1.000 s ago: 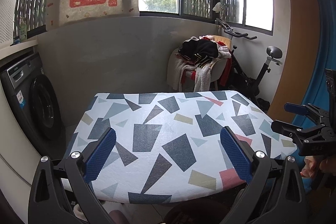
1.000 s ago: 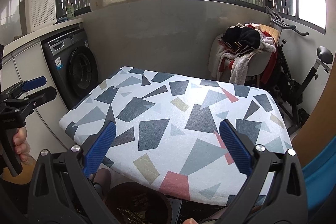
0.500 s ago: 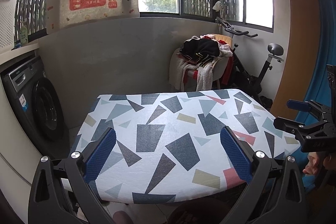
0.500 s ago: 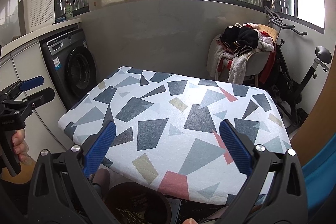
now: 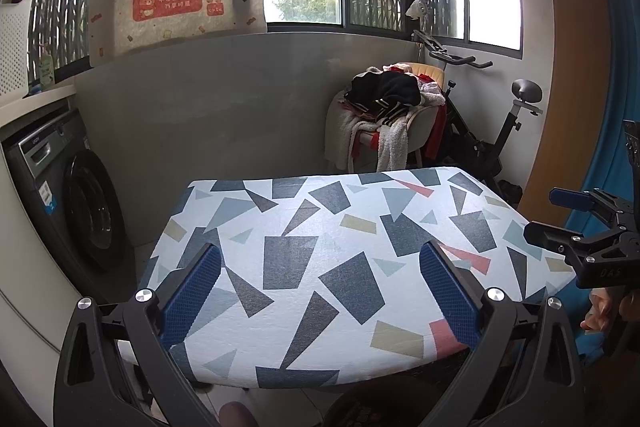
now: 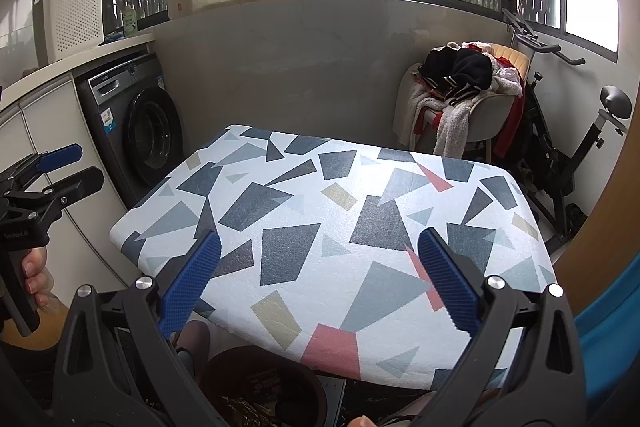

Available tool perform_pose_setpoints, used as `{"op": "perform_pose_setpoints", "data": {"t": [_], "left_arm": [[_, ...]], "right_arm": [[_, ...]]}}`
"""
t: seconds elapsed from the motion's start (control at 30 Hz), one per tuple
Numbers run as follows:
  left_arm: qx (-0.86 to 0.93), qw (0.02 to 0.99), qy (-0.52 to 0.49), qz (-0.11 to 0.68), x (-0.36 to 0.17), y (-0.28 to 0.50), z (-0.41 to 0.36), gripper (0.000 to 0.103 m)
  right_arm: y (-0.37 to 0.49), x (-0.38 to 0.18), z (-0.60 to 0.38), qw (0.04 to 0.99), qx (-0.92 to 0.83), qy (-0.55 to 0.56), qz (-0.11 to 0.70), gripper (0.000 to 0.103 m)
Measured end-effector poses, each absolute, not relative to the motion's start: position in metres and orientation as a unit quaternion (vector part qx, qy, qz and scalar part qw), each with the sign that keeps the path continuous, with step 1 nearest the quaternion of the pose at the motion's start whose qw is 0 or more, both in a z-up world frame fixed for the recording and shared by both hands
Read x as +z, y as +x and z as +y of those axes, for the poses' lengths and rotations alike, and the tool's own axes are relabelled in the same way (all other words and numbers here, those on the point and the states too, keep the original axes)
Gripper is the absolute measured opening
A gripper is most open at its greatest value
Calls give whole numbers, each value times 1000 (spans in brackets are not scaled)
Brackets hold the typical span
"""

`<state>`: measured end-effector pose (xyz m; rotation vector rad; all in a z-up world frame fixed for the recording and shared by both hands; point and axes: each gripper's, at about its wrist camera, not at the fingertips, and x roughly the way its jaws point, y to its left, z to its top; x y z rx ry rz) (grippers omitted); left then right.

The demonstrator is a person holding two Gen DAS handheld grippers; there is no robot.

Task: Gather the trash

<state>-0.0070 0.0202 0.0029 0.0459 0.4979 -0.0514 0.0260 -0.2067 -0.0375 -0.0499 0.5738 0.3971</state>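
Note:
My left gripper (image 5: 320, 291) is open and empty, held over the near edge of a table with a geometric-patterned cloth (image 5: 304, 227). My right gripper (image 6: 318, 287) is also open and empty over the same table (image 6: 360, 195). Each gripper shows in the other's view: the right one at the right edge (image 5: 560, 219), the left one at the left edge (image 6: 68, 167). A dark brown bin (image 6: 260, 387) with wrappers inside stands on the floor below the table's near edge. No trash shows on the cloth.
A washing machine (image 6: 136, 123) stands at the left under a counter with a white basket (image 6: 72, 15). A chair piled with clothes (image 6: 460, 87) and an exercise bike (image 6: 560, 147) stand behind the table at the right. A wall with windows runs behind.
Both grippers have drawn back slightly from the table and stayed open. The left view has shifted a little to the left.

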Motion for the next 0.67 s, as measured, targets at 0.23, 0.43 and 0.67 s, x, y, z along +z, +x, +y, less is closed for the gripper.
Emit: {"op": "perform_pose_setpoints", "data": {"t": [0.23,0.43,0.67], "left_arm": [[-26,969,26,244,3,-7,21,97],[-24,968,26,249,0,-7,22,97],[-23,967,26,253,-1,-7,24,97]], "right_arm": [[26,-37,-207,939,195,-25,281,97],[26,-37,-207,939,195,-25,282,97],[24,-43,-205,939,194,-25,284,97]]}}
